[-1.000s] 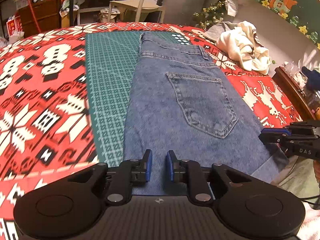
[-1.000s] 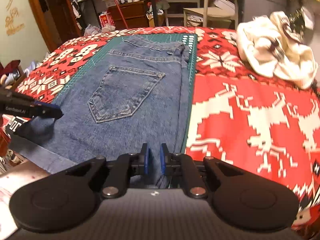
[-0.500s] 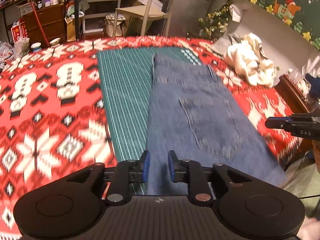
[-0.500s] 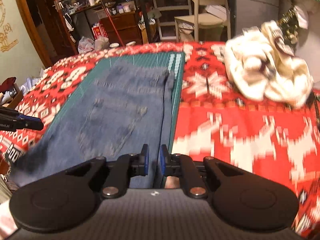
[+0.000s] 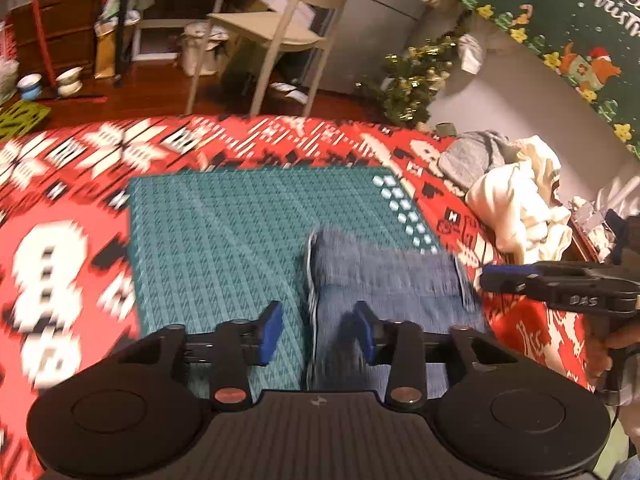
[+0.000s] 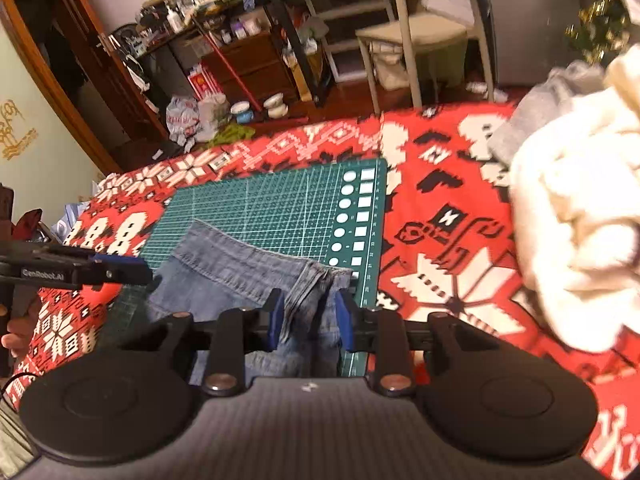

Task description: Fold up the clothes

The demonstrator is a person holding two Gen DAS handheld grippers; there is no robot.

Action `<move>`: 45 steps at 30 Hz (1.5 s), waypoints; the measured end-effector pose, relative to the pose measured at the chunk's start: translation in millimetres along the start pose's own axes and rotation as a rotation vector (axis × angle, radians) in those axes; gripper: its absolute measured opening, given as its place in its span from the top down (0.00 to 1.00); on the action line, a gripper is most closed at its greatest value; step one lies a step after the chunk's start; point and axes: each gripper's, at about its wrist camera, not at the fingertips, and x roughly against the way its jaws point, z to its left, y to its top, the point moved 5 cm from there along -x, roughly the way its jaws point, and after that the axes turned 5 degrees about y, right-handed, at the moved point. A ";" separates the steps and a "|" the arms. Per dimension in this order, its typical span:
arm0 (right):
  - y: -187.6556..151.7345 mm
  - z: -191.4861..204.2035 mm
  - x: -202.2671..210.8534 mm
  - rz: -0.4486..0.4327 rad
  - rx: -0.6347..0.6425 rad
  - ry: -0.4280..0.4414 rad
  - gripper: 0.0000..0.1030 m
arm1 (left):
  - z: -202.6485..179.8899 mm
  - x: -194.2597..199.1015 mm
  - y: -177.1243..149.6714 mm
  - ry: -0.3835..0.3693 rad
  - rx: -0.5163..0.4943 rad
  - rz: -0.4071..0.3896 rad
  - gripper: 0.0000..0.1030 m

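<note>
Jeans [image 6: 240,268] lie on the green mat [image 6: 280,204], over its near right part; far half of the mat is bare. Mat sits on the red patterned cloth [image 6: 440,220] covering the worktop. Left gripper [image 5: 318,330]: jaws wide, straddling the jeans' left edge, nothing pinched. Right gripper [image 6: 310,318]: jaws parted, denim at the jeans' right edge bunched between them, pads not closed on it. White clothes pile [image 6: 576,208] off to the right, well apart from the mat. Left view is motion-blurred.
</note>
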 end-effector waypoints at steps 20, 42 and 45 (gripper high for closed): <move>13.8 -21.8 -44.7 0.050 -0.072 0.039 0.80 | 8.5 -52.6 21.8 -0.141 0.056 0.076 0.88; 36.0 67.2 63.3 -0.131 0.134 0.089 0.82 | -23.9 90.5 28.3 -0.145 -0.100 -0.151 0.89; 4.7 85.5 95.6 -0.139 0.156 0.102 0.82 | -40.0 118.8 -1.3 -0.150 -0.139 -0.165 0.89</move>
